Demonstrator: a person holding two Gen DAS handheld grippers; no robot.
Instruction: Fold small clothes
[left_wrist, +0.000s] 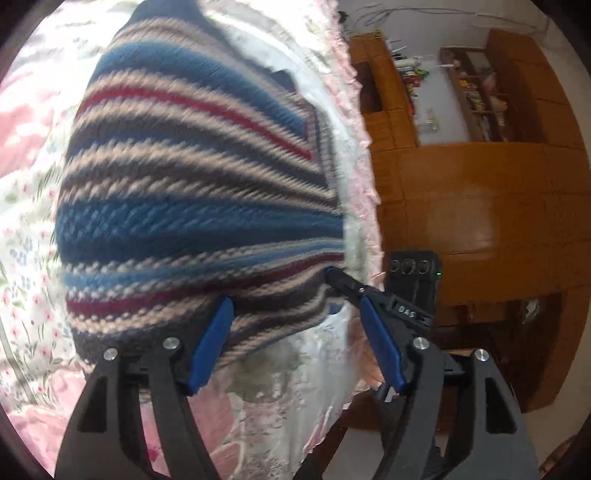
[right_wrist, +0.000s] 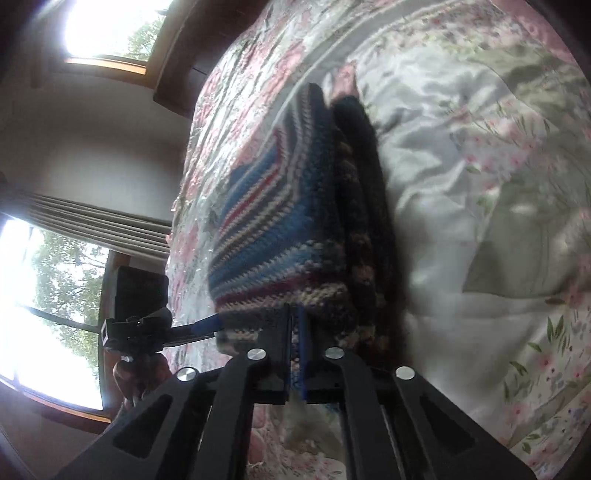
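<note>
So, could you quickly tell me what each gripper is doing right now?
Left gripper: open, fingers either side of the striped sweater.
Right gripper: shut on the striped sweater.

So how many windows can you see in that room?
2, both in the right wrist view: one window at the upper left, one larger window at the lower left beside the curtain. Others may be hidden.

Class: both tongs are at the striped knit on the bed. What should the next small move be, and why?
Probably close the left tongs on the knit. They stand open around its edge, while the right tongs already pinch its hem. The knit lies bunched on the bedspread, so both need a grip before lifting.
</note>
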